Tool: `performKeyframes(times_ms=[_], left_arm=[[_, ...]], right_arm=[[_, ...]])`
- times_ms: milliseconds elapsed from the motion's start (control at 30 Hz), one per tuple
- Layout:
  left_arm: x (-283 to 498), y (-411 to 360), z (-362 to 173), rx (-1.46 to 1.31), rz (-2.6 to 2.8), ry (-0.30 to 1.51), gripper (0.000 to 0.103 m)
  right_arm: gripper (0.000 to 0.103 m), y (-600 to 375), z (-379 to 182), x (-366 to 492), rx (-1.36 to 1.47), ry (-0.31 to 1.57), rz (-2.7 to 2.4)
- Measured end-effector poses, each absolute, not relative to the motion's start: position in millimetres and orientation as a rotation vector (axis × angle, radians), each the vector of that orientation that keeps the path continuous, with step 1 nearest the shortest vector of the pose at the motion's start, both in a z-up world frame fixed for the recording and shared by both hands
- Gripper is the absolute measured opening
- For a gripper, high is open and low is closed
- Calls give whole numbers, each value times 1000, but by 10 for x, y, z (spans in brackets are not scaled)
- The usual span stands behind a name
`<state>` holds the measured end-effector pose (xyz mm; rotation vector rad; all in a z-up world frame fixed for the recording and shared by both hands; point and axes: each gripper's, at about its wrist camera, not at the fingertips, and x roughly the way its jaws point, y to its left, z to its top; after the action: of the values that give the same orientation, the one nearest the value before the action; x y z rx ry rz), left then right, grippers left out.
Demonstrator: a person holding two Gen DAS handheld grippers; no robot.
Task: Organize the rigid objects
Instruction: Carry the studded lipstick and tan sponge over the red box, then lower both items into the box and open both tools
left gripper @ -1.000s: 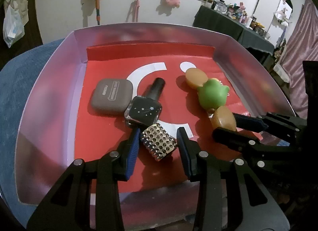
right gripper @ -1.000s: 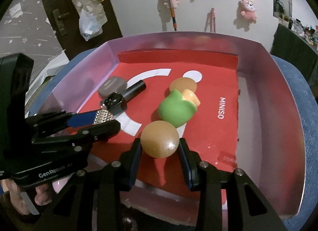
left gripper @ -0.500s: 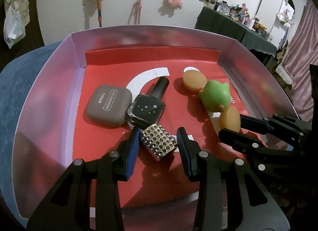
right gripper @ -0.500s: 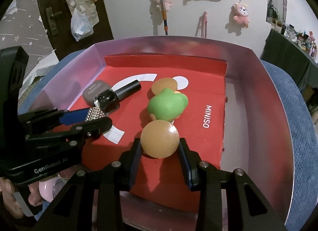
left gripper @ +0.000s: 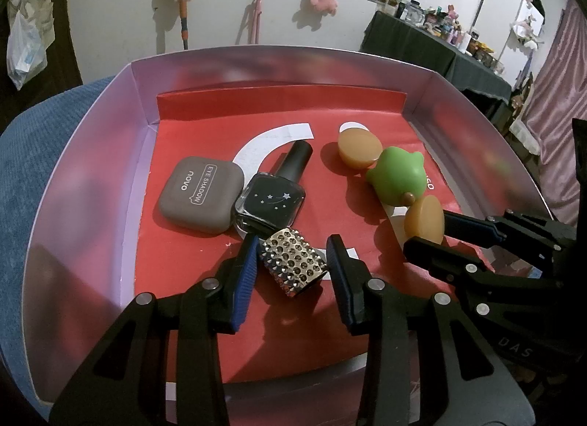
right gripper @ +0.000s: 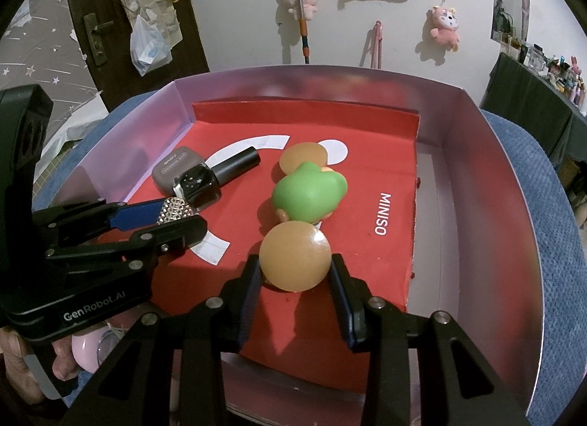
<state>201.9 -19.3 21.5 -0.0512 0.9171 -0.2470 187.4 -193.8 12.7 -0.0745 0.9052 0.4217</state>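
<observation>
Tray (left gripper: 91, 176) nearer; MINISO print (right gripper: 381, 214) readable from right wrist only.

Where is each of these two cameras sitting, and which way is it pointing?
Left wrist: rides the left gripper, looking down along its fingers at a studded silver block they clamp; the right gripper shows.
Right wrist: rides the right gripper, fingers clamping an orange-brown round piece; the left gripper shows.
Shared: purple-walled box, green rounded toy.
</observation>
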Motion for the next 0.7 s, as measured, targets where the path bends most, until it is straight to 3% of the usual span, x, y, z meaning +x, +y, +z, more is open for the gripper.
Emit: performKeyframes(times_ms=[367,433,500,700], left_arm=[[2031,-191,204,-46,-243,918,38],[2027,-191,201,-43,-240,917,42],[2021,-179,202,-45,-235,914,55],[1983,-122,208,-76,-234,915,59]], right_arm=[[40,-1941,118,1875,-69,905,419],[41,-1941,118,1870,-69,905,418],[41,-1942,119,1869,-66,905,419],[52,-1967,143,1834,-46,898,426]])
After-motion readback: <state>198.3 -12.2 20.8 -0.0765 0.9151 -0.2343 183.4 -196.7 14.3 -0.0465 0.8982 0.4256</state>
